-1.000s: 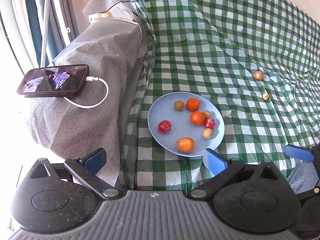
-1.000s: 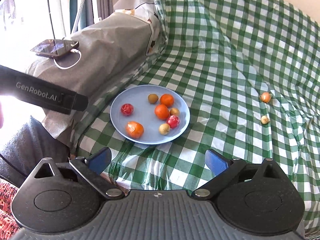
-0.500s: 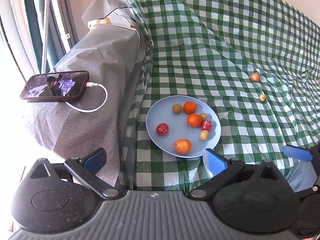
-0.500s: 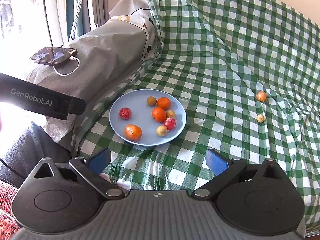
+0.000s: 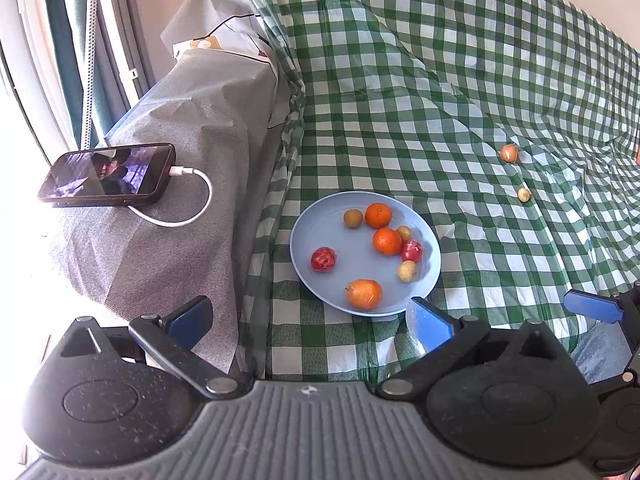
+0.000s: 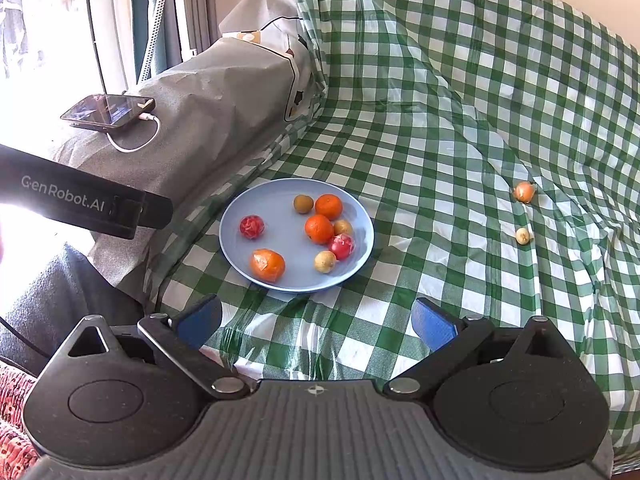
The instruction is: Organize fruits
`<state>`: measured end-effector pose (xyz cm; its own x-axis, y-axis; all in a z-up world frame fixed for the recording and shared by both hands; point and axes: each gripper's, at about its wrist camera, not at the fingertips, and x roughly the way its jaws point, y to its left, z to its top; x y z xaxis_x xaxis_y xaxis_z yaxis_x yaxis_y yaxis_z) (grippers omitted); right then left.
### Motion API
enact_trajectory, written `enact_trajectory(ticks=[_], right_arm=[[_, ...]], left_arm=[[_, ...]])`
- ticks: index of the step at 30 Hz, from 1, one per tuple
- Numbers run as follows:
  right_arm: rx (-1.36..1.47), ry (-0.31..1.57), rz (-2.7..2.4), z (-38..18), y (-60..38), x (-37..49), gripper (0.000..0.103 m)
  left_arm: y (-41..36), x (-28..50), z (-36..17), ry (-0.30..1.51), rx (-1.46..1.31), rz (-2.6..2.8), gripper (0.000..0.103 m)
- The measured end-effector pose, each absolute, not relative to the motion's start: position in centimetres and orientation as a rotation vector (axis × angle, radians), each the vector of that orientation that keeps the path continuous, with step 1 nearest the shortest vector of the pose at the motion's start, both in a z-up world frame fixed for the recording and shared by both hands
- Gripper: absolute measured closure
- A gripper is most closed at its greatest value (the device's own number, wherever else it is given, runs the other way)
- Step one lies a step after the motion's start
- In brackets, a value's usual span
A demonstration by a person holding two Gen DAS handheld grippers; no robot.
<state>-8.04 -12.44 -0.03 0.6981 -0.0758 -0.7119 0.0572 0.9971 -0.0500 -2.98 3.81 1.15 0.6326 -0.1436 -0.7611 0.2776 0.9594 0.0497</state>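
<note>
**A:** how's the left hand-held gripper [image 5: 310,314] sitting?

**B:** blue fingers [image 5: 430,322] spread wide, nothing between them.

**A:** and the right hand-held gripper [image 6: 316,318]?

**B:** same deal, jaws wide apart and empty. It sits just right of the left one, both pointing the same way.

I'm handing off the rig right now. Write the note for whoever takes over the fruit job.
Left hand-held gripper: open, empty, hovering near the plate's front edge.
Right hand-held gripper: open, empty, hovering short of the plate.
Blue plate on the checked cloth holds eight fruits.
Done: those eight are plated.
Left: two loose on the cloth to the right, a small orange fruit and a small yellowish fruit. Probably gather both onto the plate.
</note>
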Motion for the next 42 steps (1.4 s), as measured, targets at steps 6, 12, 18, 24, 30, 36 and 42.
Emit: enact_trajectory(ticks=[6, 12, 18, 24, 30, 36, 42], right_arm=[[-0.014, 0.801, -0.074, -0.3, -12.6, -7.8, 0.003], [0.010, 0.807, -0.083, -0.6, -13.1, -7.3, 0.003], [0.084, 0.808, -0.133, -1.3, -15.1, -6.6, 0.003], [0.151, 0.794, -0.262, -2.7, -19.8, -5.8, 0.003], [0.208, 0.747, -0.473, -5.2, -27.7, -4.2, 0.003], [0.217, 0.656, -0.537, -8.9, -35.2, -0.3, 0.009], [0.262, 0.665, -0.540, -13.3, -40.6, 6.5, 0.037]], left_arm=[[3.5, -2.7, 0.9, 0.862, 0.174, -0.242, 0.000], [3.1, -2.1, 0.7, 0.874, 0.189, -0.240, 0.000], [1.7, -0.6, 0.5, 0.895, 0.204, -0.235, 0.000], [-1.7, 1.9, -0.1, 0.908, 0.237, -0.260, 0.000], [-7.0, 5.4, -1.3, 0.914, 0.297, -0.307, 0.000], [-12.1, 9.9, -2.5, 0.926, 0.302, -0.315, 0.000], [-16.6, 13.8, -4.0, 0.932, 0.332, -0.328, 0.000]])
